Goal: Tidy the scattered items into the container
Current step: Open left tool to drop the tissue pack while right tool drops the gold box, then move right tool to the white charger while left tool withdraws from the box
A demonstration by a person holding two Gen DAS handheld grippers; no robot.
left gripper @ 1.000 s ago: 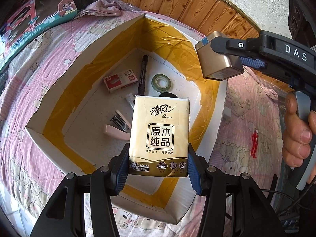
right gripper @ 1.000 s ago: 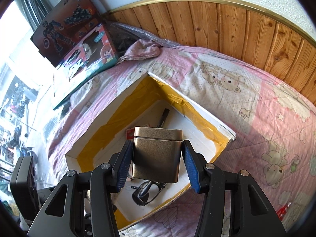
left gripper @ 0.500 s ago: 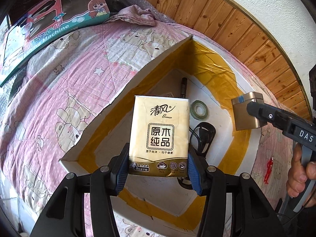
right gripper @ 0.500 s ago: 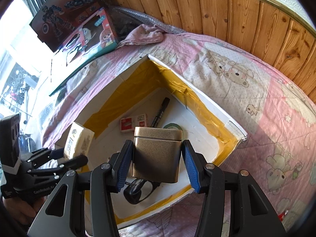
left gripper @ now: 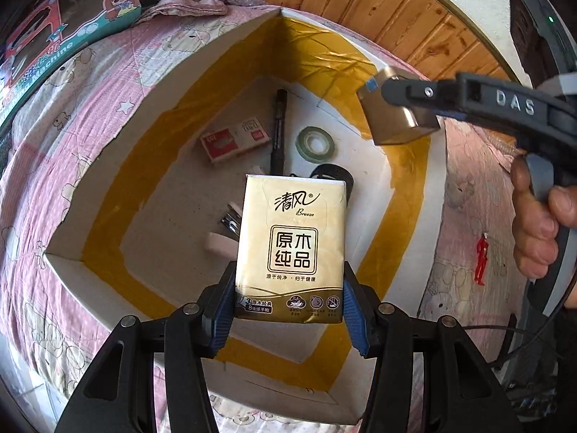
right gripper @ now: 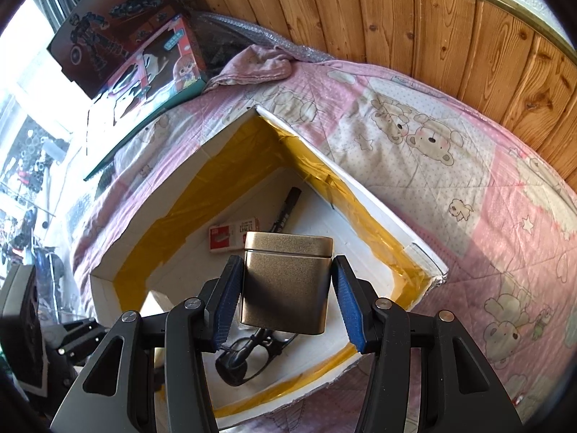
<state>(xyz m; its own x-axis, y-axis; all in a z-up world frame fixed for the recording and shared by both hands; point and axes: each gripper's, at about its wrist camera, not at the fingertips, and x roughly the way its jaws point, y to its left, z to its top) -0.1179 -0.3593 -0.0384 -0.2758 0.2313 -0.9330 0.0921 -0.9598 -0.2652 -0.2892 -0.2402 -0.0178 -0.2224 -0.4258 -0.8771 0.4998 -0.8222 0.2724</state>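
Note:
A white box (left gripper: 173, 97) lined with yellow tape lies on the quilt. My left gripper (left gripper: 288, 303) is shut on a gold tissue pack (left gripper: 290, 238), held upright above the box's near half. Over the box's right side, my right gripper (right gripper: 286, 288) is shut on a gold tin (right gripper: 286, 281), which also shows in the left wrist view (left gripper: 393, 115). Inside the box lie a black marker (left gripper: 277, 126), a red staple box (left gripper: 234, 139), a tape roll (left gripper: 316, 143), a pink stapler (left gripper: 220, 241) and a black corded item (right gripper: 249, 353).
Toy boxes (right gripper: 144, 72) lean at the back left beside a crumpled pink cloth (right gripper: 252, 65). A wooden headboard (right gripper: 432, 36) runs behind the bed. A small red figure (left gripper: 481, 256) lies on the quilt right of the box, near a person's hand (left gripper: 533, 231).
Both grippers keep their holds. The left gripper has swung back over the box with the tissue pack. The right gripper with the tin has shifted slightly over the box's right side.

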